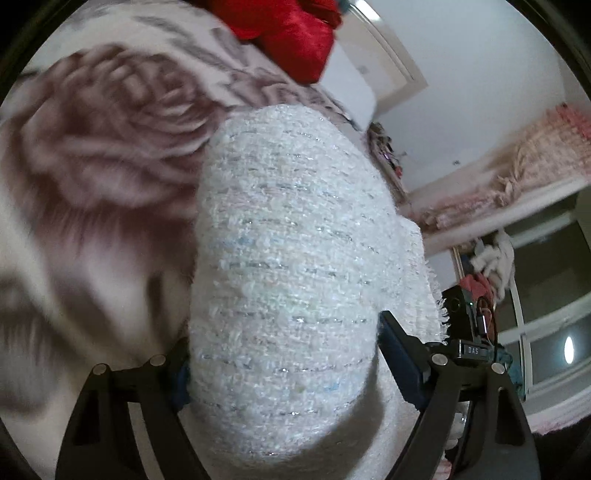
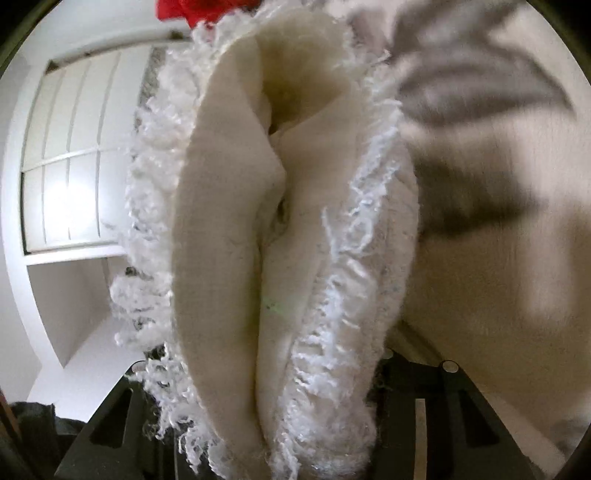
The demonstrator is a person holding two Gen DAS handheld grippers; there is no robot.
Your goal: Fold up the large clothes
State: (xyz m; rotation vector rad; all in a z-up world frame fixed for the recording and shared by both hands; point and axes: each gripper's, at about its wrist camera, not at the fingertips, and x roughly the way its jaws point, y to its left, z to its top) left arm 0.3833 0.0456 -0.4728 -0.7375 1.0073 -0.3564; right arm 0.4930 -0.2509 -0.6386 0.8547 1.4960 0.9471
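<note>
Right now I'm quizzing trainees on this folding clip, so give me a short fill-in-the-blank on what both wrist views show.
1. The left gripper is clamped on a white ____ garment.
2. The garment's edge in the right wrist view is trimmed with white ____.
3. The blanket under the garment bears a large ____ print.
4. The cloth at the top is ____.

Missing: tweed; fringe; rose; red

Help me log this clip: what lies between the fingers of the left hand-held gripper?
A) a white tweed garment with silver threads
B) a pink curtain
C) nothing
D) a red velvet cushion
A: in the left wrist view the white tweed garment fills the gap between the left hand-held gripper fingers.
</note>
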